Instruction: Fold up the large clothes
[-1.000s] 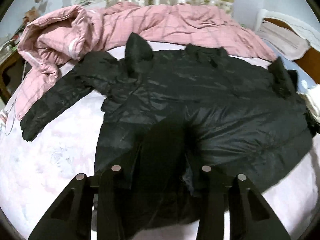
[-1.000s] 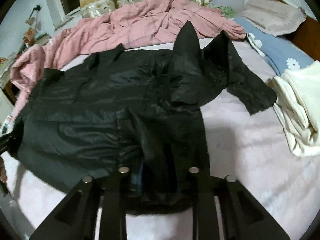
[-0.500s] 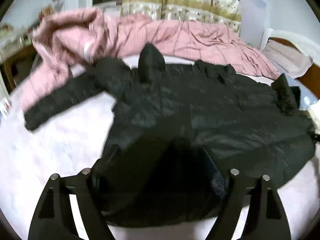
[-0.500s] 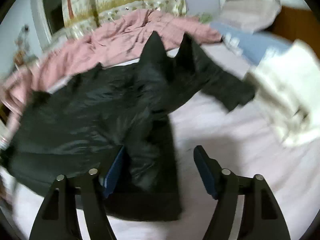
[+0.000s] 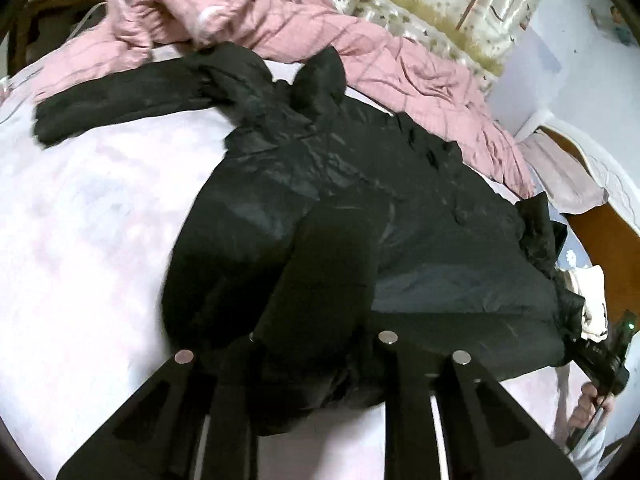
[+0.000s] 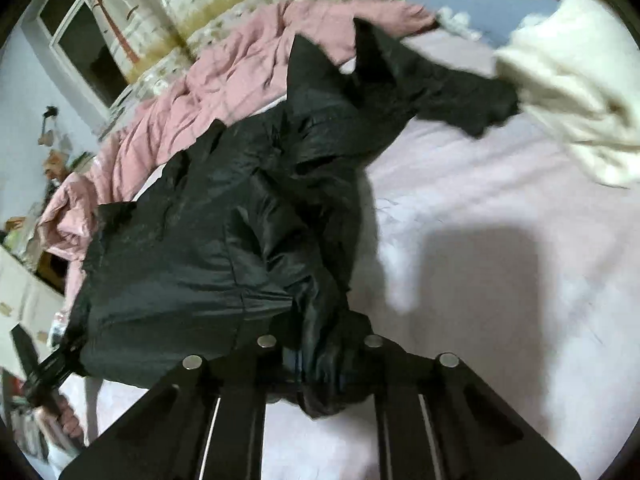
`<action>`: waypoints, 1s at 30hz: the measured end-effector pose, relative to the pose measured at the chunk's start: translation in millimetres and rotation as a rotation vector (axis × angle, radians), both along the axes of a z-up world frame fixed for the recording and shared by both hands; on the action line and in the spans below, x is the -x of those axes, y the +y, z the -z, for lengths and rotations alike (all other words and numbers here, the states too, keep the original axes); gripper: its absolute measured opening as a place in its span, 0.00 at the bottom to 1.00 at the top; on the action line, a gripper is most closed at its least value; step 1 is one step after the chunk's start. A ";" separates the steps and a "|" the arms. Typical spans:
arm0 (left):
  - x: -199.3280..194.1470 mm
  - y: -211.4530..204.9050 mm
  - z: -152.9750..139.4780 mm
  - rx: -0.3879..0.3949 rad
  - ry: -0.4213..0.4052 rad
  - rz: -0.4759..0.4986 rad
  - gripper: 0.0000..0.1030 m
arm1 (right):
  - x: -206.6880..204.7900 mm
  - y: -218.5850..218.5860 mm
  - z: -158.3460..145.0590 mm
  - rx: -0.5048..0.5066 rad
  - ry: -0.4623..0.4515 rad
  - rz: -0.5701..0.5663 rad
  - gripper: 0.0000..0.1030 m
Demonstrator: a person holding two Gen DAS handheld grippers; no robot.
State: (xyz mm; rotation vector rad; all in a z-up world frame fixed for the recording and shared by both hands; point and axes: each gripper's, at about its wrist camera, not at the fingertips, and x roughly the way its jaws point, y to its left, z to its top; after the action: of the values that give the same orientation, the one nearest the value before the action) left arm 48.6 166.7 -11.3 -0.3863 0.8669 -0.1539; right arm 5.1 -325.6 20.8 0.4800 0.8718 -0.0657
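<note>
The black puffer jacket [image 5: 360, 208] lies spread on the bed [image 5: 92, 220]. The left gripper [image 5: 316, 364] and right gripper [image 6: 320, 364] each pinch its near hem. It looks light, soft and slippery, best held at the hem corners.

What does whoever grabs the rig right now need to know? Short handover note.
Left gripper: shut on the black jacket hem.
Right gripper: shut on a bunched hem corner of the same jacket.
Jacket lies spread on the white bed sheet, both sleeves out to the sides. Pink quilt behind it, cream garment by the right sleeve.
Done: both hem corners gripped.
Left: all folds.
</note>
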 end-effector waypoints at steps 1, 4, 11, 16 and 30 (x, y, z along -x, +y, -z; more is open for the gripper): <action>8.8 0.0 -0.9 -0.014 -0.004 -0.001 0.18 | 18.5 5.5 -4.6 0.009 0.016 0.035 0.10; 34.9 3.1 1.2 -0.010 0.012 0.002 0.18 | 56.2 16.3 -13.0 0.062 -0.017 0.058 0.10; 52.3 -11.5 -13.0 -0.146 -0.114 0.072 0.26 | 75.6 -5.9 -16.3 0.030 -0.041 0.100 0.11; 38.3 -7.1 -19.5 -0.183 -0.160 0.023 0.44 | 71.3 -13.2 -12.0 0.084 -0.048 0.140 0.28; 101.1 -27.5 -76.5 -0.141 -0.517 0.134 0.63 | 106.3 49.2 -77.3 0.319 -0.487 -0.048 0.63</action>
State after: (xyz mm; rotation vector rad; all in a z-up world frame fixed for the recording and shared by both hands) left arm -52.5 139.1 65.2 -0.1431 0.3887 -0.2997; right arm -101.3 -276.4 98.1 0.1610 0.3826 -0.0404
